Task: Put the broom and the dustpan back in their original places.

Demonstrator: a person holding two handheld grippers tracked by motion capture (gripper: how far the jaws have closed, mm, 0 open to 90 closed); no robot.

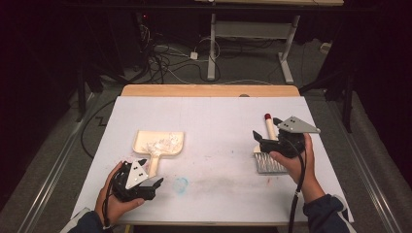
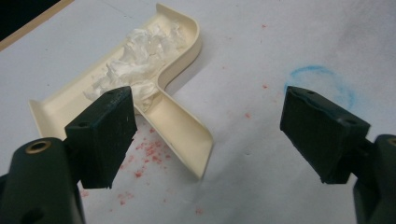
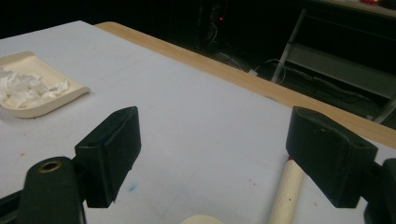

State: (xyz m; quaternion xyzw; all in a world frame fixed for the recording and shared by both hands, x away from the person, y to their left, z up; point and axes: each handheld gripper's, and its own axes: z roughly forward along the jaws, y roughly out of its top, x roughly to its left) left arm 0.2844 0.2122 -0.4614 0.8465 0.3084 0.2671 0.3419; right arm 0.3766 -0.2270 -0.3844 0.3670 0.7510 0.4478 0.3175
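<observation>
Cream plastic dustpan (image 1: 159, 143) lies flat on the white matte table cover (image 1: 214, 121), with crumpled white paper scraps (image 2: 135, 56) in its tray. Left gripper (image 2: 210, 135): jaws apart, empty, at the handle. Right gripper (image 3: 229, 158): jaws apart, over the cream-handled, grey-bristled brush (image 1: 270, 155).

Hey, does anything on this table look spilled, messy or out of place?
Yes. Red crumbs lie scattered on the white table cover beside the dustpan handle, a smudged blue ring stains it nearby, and crumpled white scraps sit in the pan.
</observation>
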